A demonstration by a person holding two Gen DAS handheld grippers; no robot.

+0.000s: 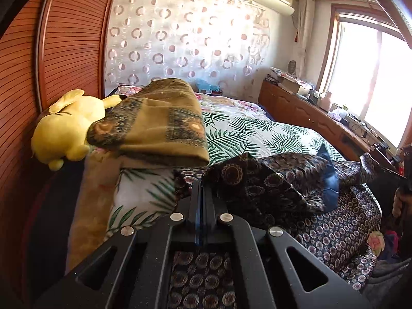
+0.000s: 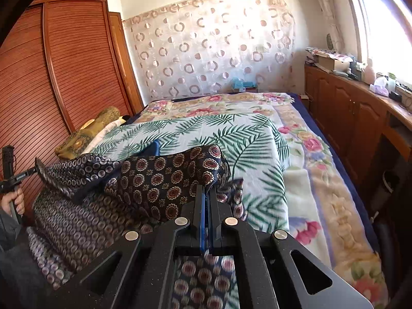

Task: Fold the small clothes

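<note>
Both grippers are clamped on the dark patterned garment (image 2: 164, 177) — left gripper (image 1: 202, 182) and right gripper (image 2: 206, 189) each pinch an edge at their tips, the cloth lifted between them over the bed (image 2: 257, 139). The fold looks only half-made — laying down and smoothing remain.

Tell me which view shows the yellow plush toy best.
The left wrist view: the yellow plush toy lies in full sight beside the wardrobe, partly under the folded brown blanket. The right wrist view hardly shows it behind that blanket.
</note>
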